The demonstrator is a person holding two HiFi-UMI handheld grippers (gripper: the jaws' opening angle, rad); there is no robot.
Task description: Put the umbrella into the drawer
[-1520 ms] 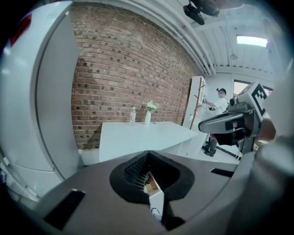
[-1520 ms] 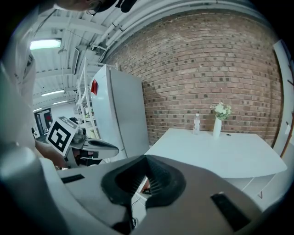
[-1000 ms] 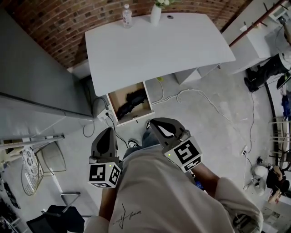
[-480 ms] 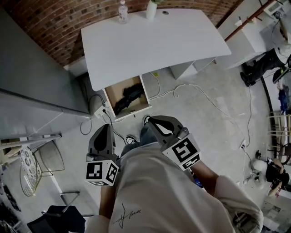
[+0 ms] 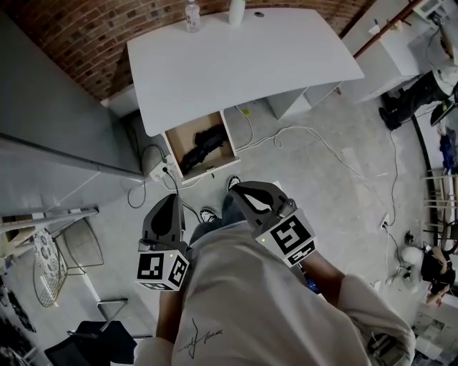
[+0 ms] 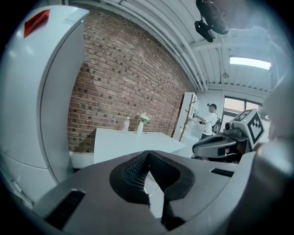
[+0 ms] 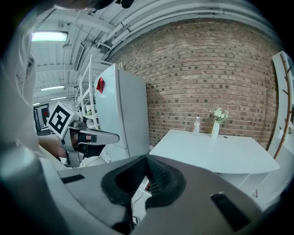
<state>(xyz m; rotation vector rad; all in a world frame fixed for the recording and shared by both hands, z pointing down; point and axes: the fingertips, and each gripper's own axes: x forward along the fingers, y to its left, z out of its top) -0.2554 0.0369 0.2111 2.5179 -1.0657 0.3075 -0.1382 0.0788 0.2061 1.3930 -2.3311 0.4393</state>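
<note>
Two grippers side by side in the near middle, in front of the person's white top and well apart from the drawer: left gripper (image 5: 172, 200) with jaws pressed fully together and nothing between them, right gripper (image 5: 237, 189) likewise closed tip to tip and empty. Both pointing toward the far side, at the white desk (image 5: 243, 64) against the brick wall (image 5: 86, 43). Under the desk's left end, a wooden drawer (image 5: 184, 139) pulled out toward the near side, open at the top. Inside it, lying slantwise from near left to far right, the black folded umbrella (image 5: 202, 145), wholly within the drawer's walls. At the desk's far edge, a clear bottle (image 5: 192, 14) and just right of it a white vase (image 5: 237, 10), with pale flowers showing in both gripper views. On the grey floor right of the drawer, a pale cable (image 5: 308, 134) snaking off to the right; just near left of the drawer, a power strip (image 5: 162, 171) with a dark lead. Left of the desk, a tall white fridge (image 7: 124, 114) with a red label high up. Between grippers and drawer, the tips of two shoes (image 5: 208, 213)
</note>
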